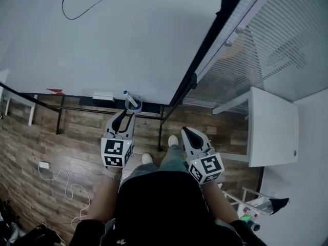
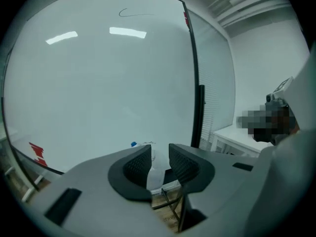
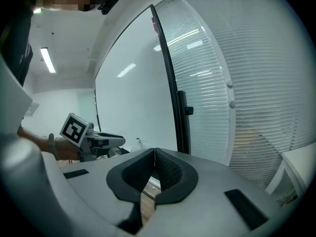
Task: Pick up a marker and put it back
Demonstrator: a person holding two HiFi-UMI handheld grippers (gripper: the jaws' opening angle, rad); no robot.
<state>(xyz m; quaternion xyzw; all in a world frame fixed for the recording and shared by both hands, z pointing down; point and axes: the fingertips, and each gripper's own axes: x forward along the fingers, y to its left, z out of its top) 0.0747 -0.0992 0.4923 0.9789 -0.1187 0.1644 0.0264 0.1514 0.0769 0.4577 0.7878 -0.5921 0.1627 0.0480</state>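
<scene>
My left tool [image 1: 124,115] shows a narrow gap, gripping nothing, the marker [image 1: 130,98] at its twelve o'clock; my right tool [image 1: 185,132] is pressed closed, empty.

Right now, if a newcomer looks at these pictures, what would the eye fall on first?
The big whiteboard fills the upper left of the head view, with one black curved line near its top. At its lower edge a blue-capped marker leans in a cup, and the left hand-held gripper, jaws apart and empty, points toward it.
</scene>
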